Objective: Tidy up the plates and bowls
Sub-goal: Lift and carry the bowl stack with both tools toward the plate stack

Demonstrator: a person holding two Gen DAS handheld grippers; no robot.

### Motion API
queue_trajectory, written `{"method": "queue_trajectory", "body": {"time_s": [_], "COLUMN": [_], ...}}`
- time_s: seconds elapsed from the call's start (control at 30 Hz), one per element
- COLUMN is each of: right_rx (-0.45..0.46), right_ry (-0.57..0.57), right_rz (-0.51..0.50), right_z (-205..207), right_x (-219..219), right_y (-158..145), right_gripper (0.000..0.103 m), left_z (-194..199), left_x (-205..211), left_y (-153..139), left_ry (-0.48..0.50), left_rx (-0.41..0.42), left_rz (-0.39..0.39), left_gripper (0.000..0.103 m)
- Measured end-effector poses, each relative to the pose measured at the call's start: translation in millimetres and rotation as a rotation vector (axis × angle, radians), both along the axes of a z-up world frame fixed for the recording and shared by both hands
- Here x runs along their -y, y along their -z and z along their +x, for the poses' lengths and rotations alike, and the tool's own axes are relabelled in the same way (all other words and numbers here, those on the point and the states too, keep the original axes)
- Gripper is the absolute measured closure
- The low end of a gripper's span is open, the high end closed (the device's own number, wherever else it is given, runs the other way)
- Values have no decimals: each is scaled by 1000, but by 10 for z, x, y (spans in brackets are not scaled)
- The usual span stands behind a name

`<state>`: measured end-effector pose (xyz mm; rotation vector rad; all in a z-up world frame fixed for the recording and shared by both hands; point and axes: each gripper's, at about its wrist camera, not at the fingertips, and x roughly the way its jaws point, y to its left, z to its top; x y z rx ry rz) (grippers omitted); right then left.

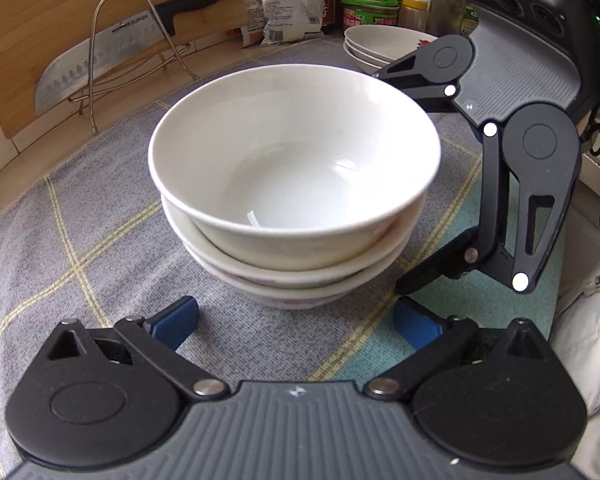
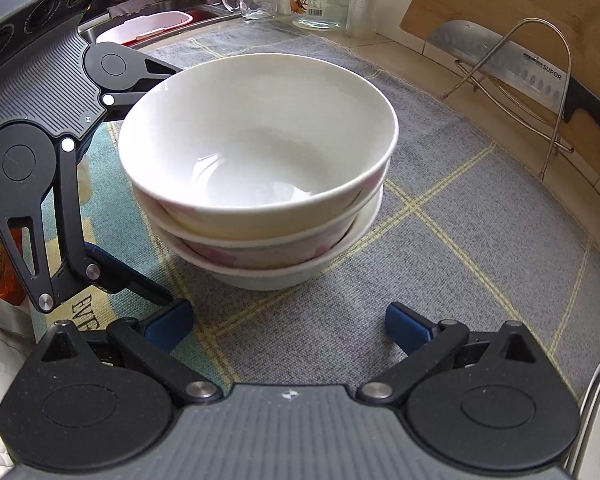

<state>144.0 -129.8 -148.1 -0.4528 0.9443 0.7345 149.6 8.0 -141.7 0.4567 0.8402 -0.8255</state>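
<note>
The left hand-held gripper [image 1: 296, 322] stands with its jaws spread as wide as they go, the blue pads [image 1: 176, 320] apart over bare cloth and closed on nothing; the right hand-held gripper [image 2: 290, 324] is likewise wide open and empty, its pads touching neither crockery nor cloth as far as its own view shows. Just ahead of both, between the two tools, sits the stack of bowls [image 1: 296, 184]: three white bowls nested, the top one sitting slightly askew in the one below, with a faint pink pattern on the lower walls. Each gripper flanks the stack from an opposite side, near its foot but apart from it; in the left wrist view the right gripper's finger tip lies close by the lowest bowl, though I cannot tell whether it touches. Judging by this, the bowl-stacking step looks finished and released, or the stack is about to be taken up as a whole. Beyond the stack and to the right of the left gripper, a stack of plates [image 1: 374, 46] rests on the grey checked cloth [image 1: 100, 220] covering the tabletop. A next move would call for either closing on the rim of the bowls evenly from both sides, or turning toward the plates. Farther off stand a cleaver [image 1: 88, 68] in a wire rack and a wooden board.
</note>
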Motion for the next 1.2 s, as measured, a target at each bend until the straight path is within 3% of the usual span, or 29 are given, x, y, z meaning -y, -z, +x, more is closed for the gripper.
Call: {"method": "queue_trajectory", "body": {"time_s": [0.33, 0.73, 0.9, 1.2], "right_rx": [-15, 48, 40, 1], "right_ry": [74, -107, -144, -178], "right_rz": [-22, -63, -59, -44], "right_z": [64, 88, 131, 208], "right_x": [-86, -265, -278, -262], "right_y": [8, -99, -121, -172], "right_gripper": [0, 0, 1, 15], "left_z": [115, 318, 346, 360], "left_x": [-43, -169, -162, -117], "left_y": [-3, -117, -99, -146], "left_ry": [119, 251, 309, 411], "left_rx": [13, 35, 23, 33], "left_rz": [-19, -41, -46, -37], "left_gripper": [1, 1, 7, 12]}}
